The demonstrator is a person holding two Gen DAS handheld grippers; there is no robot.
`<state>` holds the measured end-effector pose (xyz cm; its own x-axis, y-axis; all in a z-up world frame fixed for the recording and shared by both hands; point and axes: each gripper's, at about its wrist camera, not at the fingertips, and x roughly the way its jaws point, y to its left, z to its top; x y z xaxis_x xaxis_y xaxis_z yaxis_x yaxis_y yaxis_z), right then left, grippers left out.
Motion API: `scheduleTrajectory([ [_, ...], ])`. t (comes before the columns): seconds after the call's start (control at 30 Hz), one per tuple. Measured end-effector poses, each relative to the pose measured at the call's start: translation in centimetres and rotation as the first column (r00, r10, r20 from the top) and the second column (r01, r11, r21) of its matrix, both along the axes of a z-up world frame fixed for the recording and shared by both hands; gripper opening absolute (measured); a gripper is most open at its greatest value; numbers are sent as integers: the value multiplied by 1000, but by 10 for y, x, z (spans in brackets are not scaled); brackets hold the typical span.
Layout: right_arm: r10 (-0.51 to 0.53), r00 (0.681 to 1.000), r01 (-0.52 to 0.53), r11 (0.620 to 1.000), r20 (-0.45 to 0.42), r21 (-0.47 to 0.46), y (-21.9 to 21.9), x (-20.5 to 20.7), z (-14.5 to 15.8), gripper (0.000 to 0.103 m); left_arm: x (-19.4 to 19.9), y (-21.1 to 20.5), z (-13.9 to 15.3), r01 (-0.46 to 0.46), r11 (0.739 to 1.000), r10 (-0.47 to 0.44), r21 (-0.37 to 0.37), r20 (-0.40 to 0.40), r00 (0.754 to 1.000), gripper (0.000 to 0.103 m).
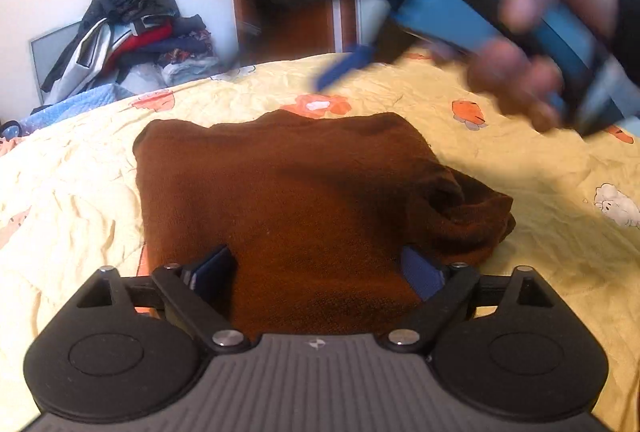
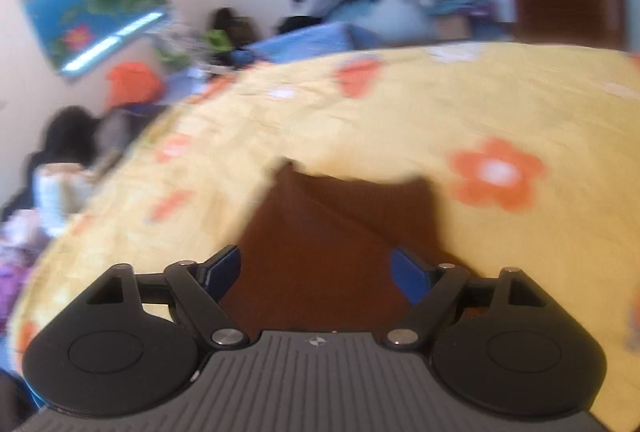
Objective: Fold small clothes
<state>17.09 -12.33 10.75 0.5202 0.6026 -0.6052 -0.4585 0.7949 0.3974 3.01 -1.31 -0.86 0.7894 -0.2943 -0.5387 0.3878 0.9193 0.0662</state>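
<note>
While the brown knit garment lies mostly flat on the yellow flowered bedspread, it looks partway folded to me: roughly squared off, with one bunched lump, maybe a sleeve or collar, sticking out at its right corner. Way off behind its left side there's a pile of clothes against the wall. The left gripper sits right over the garment's near edge, jaws wide, holding nothing. Moving right, the right gripper shows up blurred in the left camera, above and behind the garment's far right side; its own view is smeared too, with jaws wide and empty, brown fabric below them. My guess for the next move: pinch that bunched corner and fold it inward over the flat part, pressing the seam so it doesn't spring back.
</note>
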Motion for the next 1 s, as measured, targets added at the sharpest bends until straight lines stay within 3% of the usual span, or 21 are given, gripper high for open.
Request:
scheduleTrajectory([
  [0.03, 34, 999, -33, 999, -18, 26, 13, 6, 0, 93, 0, 0, 0, 0, 1000, 0, 1, 0, 1000, 94],
  [0.1, 75, 994, -72, 996, -78, 49, 41, 26, -9, 94, -2, 1, 1, 1, 1000, -1, -7, -1, 1000, 94],
  [0.2, 57, 966, -53, 998, -252, 20, 76, 61, -50, 94, -1, 2, 2, 2, 1000, -2, -18, -4, 1000, 94],
  [0.23, 56, 972, -54, 998, -227, 12, 80, 67, -62, 99, 0, 3, 2, 1, 1000, -1, -22, -6, 1000, 94],
  [0.27, 59, 988, -58, 998, -146, 8, 80, 66, -63, 99, 0, 3, 3, 2, 1000, -2, -25, -6, 1000, 94],
  [0.37, 22, 990, -33, 997, -141, -75, 83, 63, -51, 90, -6, 9, 7, -13, 999, 14, -33, 22, 1000, 94],
  [0.43, -16, 994, 4, 994, -108, -109, 69, 41, -30, 91, -22, 25, 20, -56, 993, 61, -108, 48, 997, 94],
  [0.53, 31, 999, -30, 1000, -11, 7, 19, -13, 3, 100, -37, 63, 33, -82, 952, 82, -294, -14, 997, 94],
  [0.67, -35, 998, 39, 994, -46, 103, -47, -68, 8, 98, -20, 90, 25, -218, 923, 169, -317, -174, 970, 94],
  [0.77, -82, 996, 82, 997, -42, -10, -58, -93, -13, 96, 0, 100, 15, -273, 892, 150, -360, -332, 931, 94],
  [0.83, -78, 995, 67, 987, -69, -147, -53, -99, -43, 87, 3, 95, 12, -261, 896, 147, -360, -314, 938, 94],
  [0.87, -40, 999, 37, 969, -11, -245, -46, -105, -58, 82, 3, 91, 12, -253, 910, 152, -329, -302, 941, 94],
  [0.9, -6, 998, 25, 947, 58, -321, -42, -112, -63, 91, 2, 87, 14, -250, 920, 154, -302, -308, 939, 94],
  [0.93, -23, 999, 35, 947, 39, -321, -47, -109, -65, 90, 2, 88, 16, -250, 922, 150, -297, -321, 935, 94],
  [1.0, -79, 996, 70, 969, -30, -235, -65, -104, -59, 86, -1, 99, 19, -262, 901, 131, -345, -359, 924, 94],
])
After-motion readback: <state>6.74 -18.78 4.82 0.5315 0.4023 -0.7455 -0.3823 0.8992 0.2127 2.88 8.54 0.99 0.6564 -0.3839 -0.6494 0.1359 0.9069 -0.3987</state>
